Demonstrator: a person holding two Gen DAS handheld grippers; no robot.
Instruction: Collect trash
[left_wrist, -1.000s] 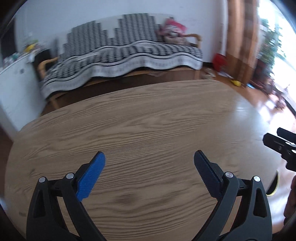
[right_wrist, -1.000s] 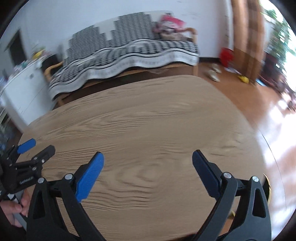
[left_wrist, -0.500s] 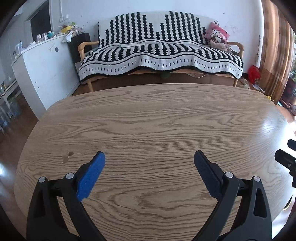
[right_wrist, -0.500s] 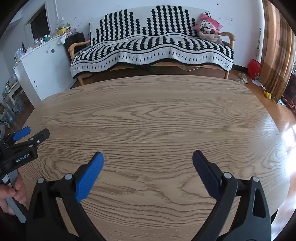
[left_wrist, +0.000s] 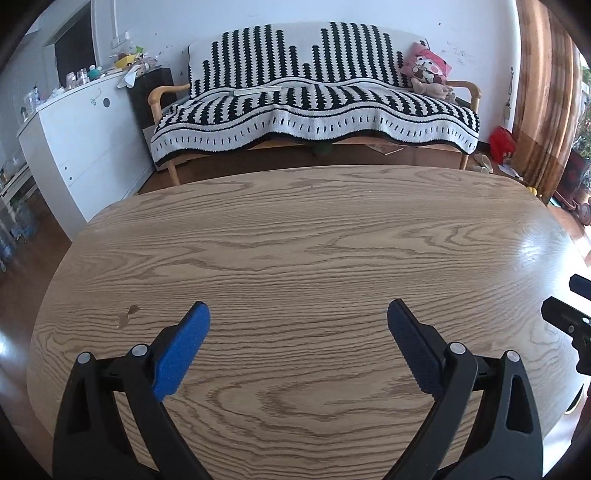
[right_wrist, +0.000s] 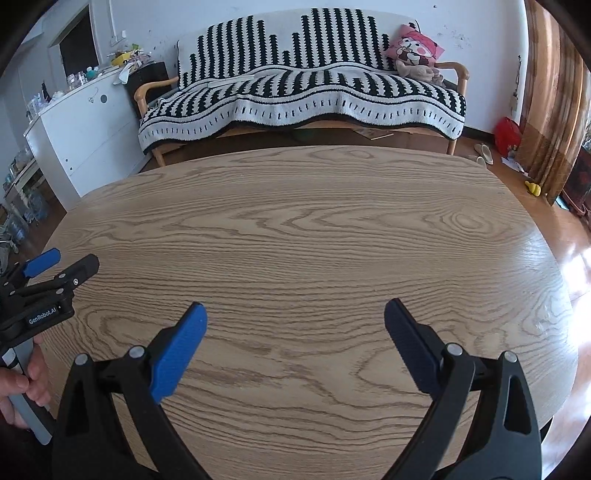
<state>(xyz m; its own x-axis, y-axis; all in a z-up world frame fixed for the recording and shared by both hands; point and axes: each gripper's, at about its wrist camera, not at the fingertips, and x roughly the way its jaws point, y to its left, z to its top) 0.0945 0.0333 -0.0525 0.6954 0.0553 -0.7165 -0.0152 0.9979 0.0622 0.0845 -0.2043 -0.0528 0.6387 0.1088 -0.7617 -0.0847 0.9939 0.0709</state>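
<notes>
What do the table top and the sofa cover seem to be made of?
Table top: looks like wood or wood veneer, with bold oak-like grain and a smooth, slightly glossy finish that reflects window light. Sofa cover: soft knitted or woven textile, black and white, draping in waves over the seat edge.

- "GenRobot.AI" stands in small white letters on the black side of the left gripper (right_wrist: 61, 267), seen at the left edge of the right wrist view.
- Nothing else in either view can be read; the left wrist view shows no lettering at all.
</notes>
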